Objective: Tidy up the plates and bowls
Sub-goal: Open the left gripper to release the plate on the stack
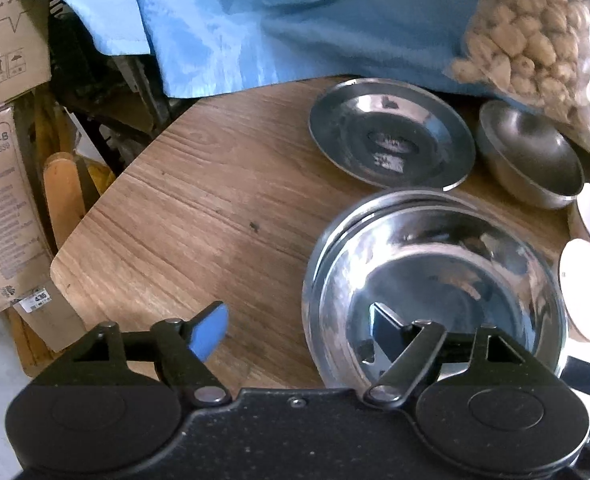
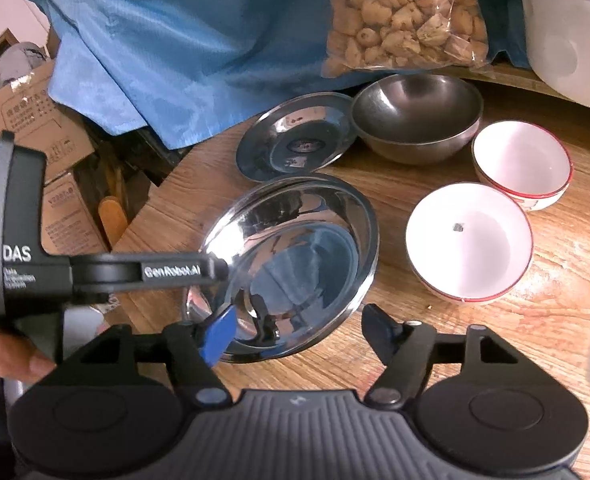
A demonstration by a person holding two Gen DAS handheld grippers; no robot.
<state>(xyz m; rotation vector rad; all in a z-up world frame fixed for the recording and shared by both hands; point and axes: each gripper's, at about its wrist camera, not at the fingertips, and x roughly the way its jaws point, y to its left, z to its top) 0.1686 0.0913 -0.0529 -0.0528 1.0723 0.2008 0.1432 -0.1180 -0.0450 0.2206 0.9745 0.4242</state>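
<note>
Both claws stood wide, nothing pinched. My left claw (image 1: 299,332) straddled the near-left rim of the big steel plate (image 1: 435,276): its blue left pad over bare worktop (image 1: 199,216), its right finger over the plate's inside, no contact that I could confirm. My right claw (image 2: 301,330) sat at the plate's 6 o'clock edge, left pad over the near rim, right finger over bare wood beside it.

The big plate lay flat on the worktop, and a second rim line showed around its far edge, so it looked like it sat on another one; couldn't be sure.

In the right wrist view, the left gripper's arm reached in from 9 o'clock to the plate's left rim, and a hand (image 2: 13,356) held that gripper's handle at the lower left.

At 3 o'clock of the big plate: a white bowl (image 2: 469,242) with a red rim, upright. At 1 o'clock of that one, a second white bowl (image 2: 523,160), near but apart.

Farther out, at 12 o'clock of the big plate: a small steel plate (image 2: 295,140), with a steel bowl (image 2: 415,116) just beside it at its 3 o'clock, apparently touching.

Behind those: a clear bag of beige chunks (image 2: 399,16), blue cloth (image 2: 167,48) hanging over the back edge, and cardboard boxes (image 1: 3,40) off the worktop at 9 to 10 o'clock.
</note>
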